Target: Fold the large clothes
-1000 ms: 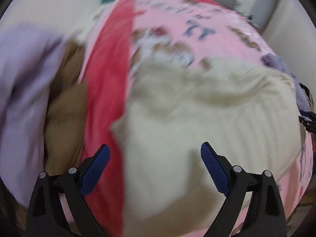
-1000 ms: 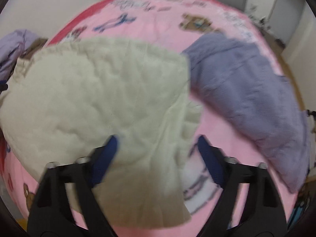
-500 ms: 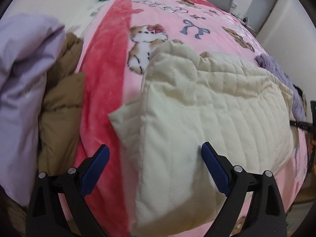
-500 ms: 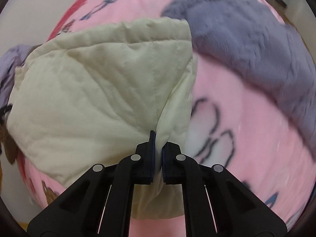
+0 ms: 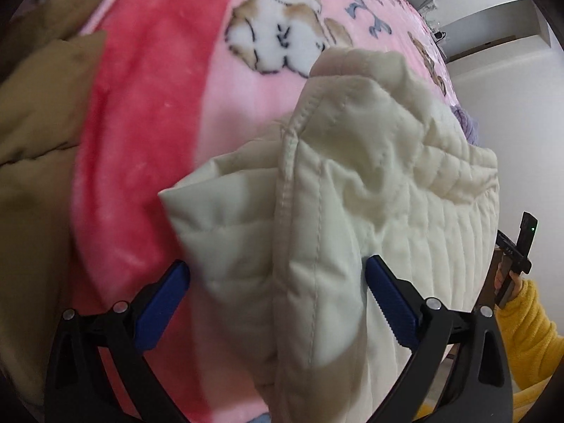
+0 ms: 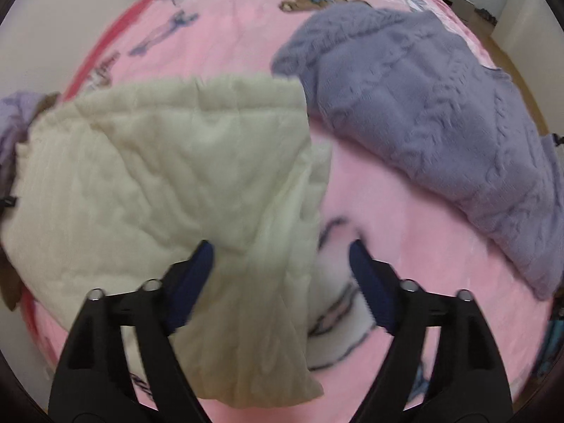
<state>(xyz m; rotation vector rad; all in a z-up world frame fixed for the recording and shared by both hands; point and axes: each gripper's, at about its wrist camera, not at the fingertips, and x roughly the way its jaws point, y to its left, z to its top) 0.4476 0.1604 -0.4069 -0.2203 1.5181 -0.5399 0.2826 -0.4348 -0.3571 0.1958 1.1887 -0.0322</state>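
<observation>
Left claw (image 5: pixel 276 282): spread wide, gripping nothing; a bunched fold of the cream quilted jacket (image 5: pixel 352 211) sits between its blue pads (image 5: pixel 387 299).
Right claw (image 6: pixel 280 275): spread wide, holding nothing, poised over the jacket's (image 6: pixel 158 176) right edge.
Jacket: lying on the bed over the pink cartoon blanket (image 6: pixel 387 218), partly folded, one stitched hem raised in the left view.
Purple knit sweater (image 6: pixel 440 112): on the blanket, just right of the jacket.
Brown garment (image 5: pixel 38 112): at the blanket's left, beside its red border (image 5: pixel 141 123).
</observation>
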